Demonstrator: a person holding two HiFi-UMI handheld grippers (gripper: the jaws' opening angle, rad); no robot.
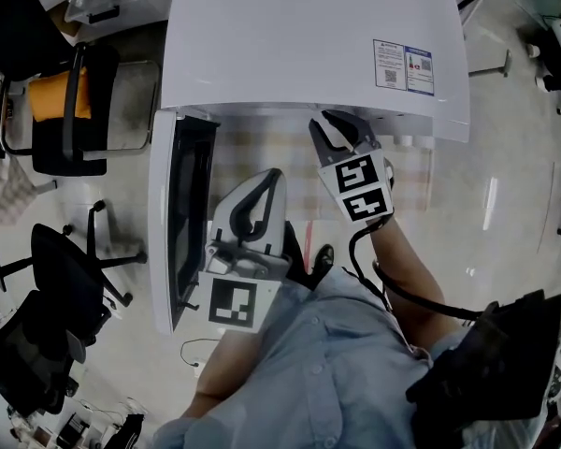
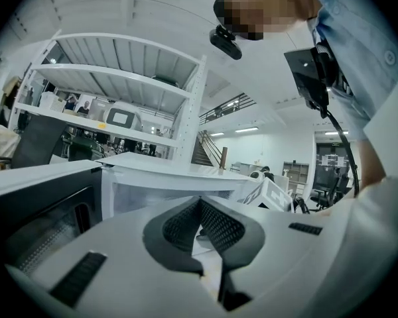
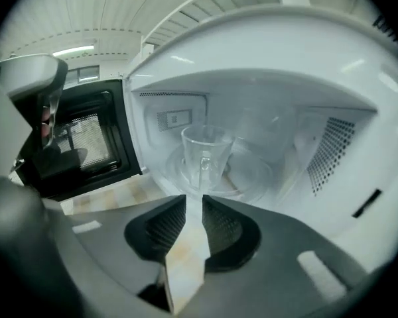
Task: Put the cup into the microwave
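- Cup [image 3: 205,154]: clear glass, upright, handle facing the camera. It stands inside the microwave [image 3: 305,78] on the glass turntable [image 3: 255,177], toward the tray's 9 o'clock side.
- Right gripper [image 3: 194,205]: the fingers stand apart with a narrow gap and nothing between them. The cup lies at 12 o'clock beyond their tips, clear of both pads.
- In the head view the right gripper [image 1: 341,131] reaches under the front edge of the microwave's top, its marker cube [image 1: 360,187] behind it at 6 o'clock.
- Microwave [image 1: 309,36]: white casing, seen from above in the head view, with a printed label [image 1: 404,66] at the 3 o'clock end of its top.
- Door [image 3: 86,144]: swung fully open at 9 o'clock of the cavity, its dark window facing the right gripper view. In the head view the door [image 1: 182,213] stands edge-on.
- Left gripper [image 1: 266,181]: held between door and right gripper, at 7 o'clock of the latter.
- In its own view the left gripper [image 2: 199,204] has its fingers closed tip to tip, holding nothing.
- Table [image 1: 262,152]: a pale checked surface shows in front of the cavity.
- Sleeve [image 1: 327,363]: light blue, at 6 o'clock in the head view.
- Office chairs [image 1: 65,110]: on the floor at 9 o'clock, well apart from the microwave.
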